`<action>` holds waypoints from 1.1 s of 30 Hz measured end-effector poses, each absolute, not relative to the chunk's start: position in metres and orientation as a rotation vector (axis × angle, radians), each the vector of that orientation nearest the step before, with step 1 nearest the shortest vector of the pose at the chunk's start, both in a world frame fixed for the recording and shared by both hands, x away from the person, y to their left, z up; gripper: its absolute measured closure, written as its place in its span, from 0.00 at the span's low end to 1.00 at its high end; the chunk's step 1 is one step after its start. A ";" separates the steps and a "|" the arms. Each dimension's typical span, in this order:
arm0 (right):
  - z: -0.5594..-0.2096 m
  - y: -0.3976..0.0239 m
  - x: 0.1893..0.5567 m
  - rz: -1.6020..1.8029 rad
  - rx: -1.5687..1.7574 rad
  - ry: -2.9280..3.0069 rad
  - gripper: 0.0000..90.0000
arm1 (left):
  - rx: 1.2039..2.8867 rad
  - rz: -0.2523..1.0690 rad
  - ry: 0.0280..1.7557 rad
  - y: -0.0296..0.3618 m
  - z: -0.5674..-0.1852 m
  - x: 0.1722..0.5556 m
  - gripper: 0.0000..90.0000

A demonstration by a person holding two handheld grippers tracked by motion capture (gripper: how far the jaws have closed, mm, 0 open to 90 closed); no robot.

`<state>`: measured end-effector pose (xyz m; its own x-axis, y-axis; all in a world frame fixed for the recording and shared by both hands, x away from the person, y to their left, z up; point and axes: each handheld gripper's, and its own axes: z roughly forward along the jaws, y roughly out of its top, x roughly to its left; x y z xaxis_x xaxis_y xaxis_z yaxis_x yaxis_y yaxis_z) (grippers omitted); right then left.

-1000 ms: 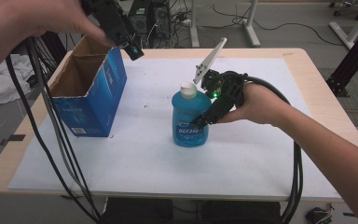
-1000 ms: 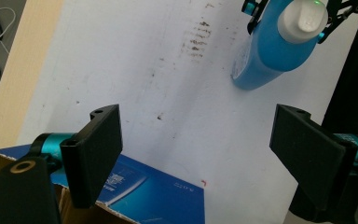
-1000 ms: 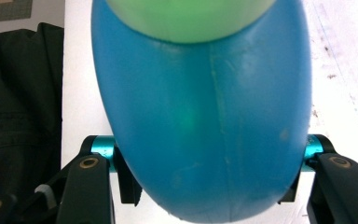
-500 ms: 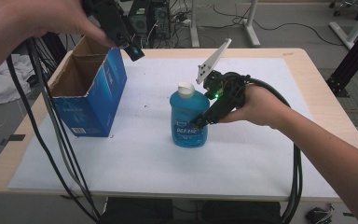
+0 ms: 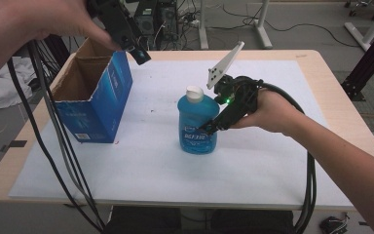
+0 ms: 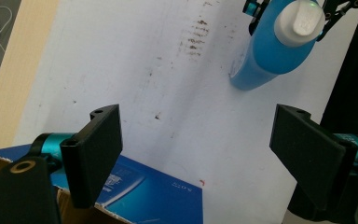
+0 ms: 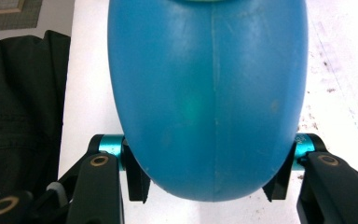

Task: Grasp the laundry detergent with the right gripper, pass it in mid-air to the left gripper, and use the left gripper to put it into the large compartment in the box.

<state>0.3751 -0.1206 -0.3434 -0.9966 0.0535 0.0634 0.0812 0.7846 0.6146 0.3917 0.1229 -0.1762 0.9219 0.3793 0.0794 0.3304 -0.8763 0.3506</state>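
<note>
A blue liquid bottle (image 5: 197, 126) with a white cap (image 5: 194, 92) stands upright in the middle of the white sheet. My right gripper (image 5: 209, 129) comes at it from the right, low on its body. In the right gripper view the bottle (image 7: 209, 93) sits between the two pads, which press on its sides; the jaws have just been closing on it. My left gripper (image 5: 139, 52) hangs open in the air above the far corner of the open blue cardboard box (image 5: 97, 105). In the left gripper view its jaws (image 6: 196, 149) stand wide with nothing between them, over the box edge (image 6: 140, 191) and the bottle (image 6: 265, 51).
A white sheet (image 5: 141, 161) covers most of the wooden table (image 5: 331, 87). The box stands at the left with its top open. Thick black cables (image 5: 53, 136) hang from the left hand across the table's left front; another cable (image 5: 311, 170) trails off the right front edge.
The right gripper's jaws have drawn in against the bottle's sides. Both hands, the bottle and the box stay where they were.
</note>
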 end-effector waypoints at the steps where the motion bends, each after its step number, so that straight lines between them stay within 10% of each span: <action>1: -0.344 -0.121 0.375 -1.018 -0.118 -2.926 0.52 | 2.746 0.208 0.525 0.123 -0.176 0.392 0.19; 33: -0.312 -0.129 0.376 -1.105 -0.128 -2.905 0.54 | 2.766 0.177 0.374 0.106 -0.163 0.386 0.19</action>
<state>0.3759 -0.1295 -0.3116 -0.9962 0.0657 0.0577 0.0875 0.7445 0.6618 0.3861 0.1059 -0.1629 0.9575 0.2781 0.0763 0.2353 -0.9064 0.3508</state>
